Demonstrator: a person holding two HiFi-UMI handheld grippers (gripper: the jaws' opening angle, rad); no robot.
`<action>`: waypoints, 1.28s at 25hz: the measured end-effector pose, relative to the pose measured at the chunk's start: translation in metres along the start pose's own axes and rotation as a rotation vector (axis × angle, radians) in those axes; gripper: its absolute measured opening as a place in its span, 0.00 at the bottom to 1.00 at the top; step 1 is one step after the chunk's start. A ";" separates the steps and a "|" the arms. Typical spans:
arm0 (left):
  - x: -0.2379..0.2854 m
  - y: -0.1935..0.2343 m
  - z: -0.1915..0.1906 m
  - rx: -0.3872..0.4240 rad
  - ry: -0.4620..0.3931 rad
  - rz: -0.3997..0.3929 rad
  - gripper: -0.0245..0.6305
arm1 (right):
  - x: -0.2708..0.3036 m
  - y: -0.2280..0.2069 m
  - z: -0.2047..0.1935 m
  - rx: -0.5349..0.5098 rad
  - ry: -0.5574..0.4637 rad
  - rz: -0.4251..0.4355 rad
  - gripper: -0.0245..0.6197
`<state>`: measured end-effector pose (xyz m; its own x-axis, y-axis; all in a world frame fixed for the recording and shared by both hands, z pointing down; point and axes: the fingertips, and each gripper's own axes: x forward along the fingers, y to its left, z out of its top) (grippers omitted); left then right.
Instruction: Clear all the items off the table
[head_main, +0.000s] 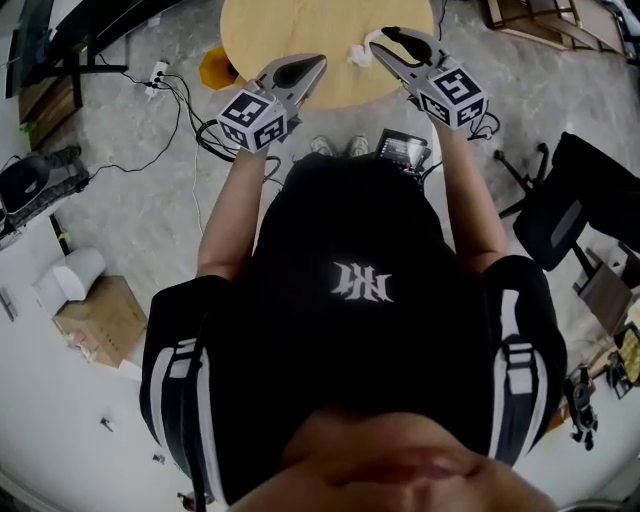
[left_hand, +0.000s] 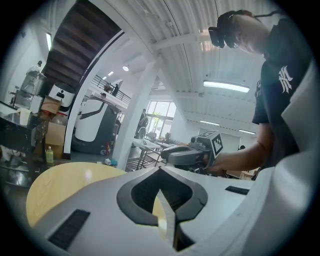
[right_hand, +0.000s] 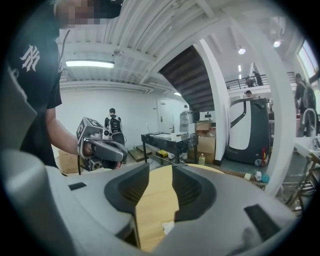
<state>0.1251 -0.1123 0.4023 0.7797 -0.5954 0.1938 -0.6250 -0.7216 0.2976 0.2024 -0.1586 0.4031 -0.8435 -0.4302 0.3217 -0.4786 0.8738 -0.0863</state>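
Observation:
A round wooden table (head_main: 300, 30) stands in front of me. A small white crumpled wad (head_main: 357, 55) lies on it near its front edge. My right gripper (head_main: 378, 42) reaches over the table with its tips just right of the wad. In the right gripper view its jaws stand a little apart (right_hand: 160, 172); the tabletop (right_hand: 155, 200) shows through the gap and the wad (right_hand: 167, 227) lies low between them, not pinched. My left gripper (head_main: 318, 62) hovers over the table's front left edge, jaws shut (left_hand: 161, 182) and empty.
An orange object (head_main: 215, 68) sits on the floor beside the table, with cables and a power strip (head_main: 155, 75) to the left. A black chair (head_main: 580, 210) stands at the right, a cardboard box (head_main: 100, 318) at the left. A metal workbench (right_hand: 165, 142) stands beyond the table.

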 end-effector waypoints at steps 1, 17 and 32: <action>0.001 0.000 -0.002 -0.001 0.002 0.000 0.06 | 0.001 -0.001 -0.001 -0.003 -0.002 0.004 0.27; 0.020 0.042 -0.109 -0.043 0.127 0.003 0.06 | 0.071 -0.034 -0.116 -0.008 0.132 0.034 0.57; 0.054 0.055 -0.152 0.143 0.079 -0.012 0.06 | 0.118 -0.061 -0.214 -0.129 0.235 0.075 0.93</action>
<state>0.1387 -0.1304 0.5710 0.7842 -0.5609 0.2652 -0.6102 -0.7748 0.1657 0.1841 -0.2143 0.6487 -0.7883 -0.3117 0.5305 -0.3692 0.9293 -0.0026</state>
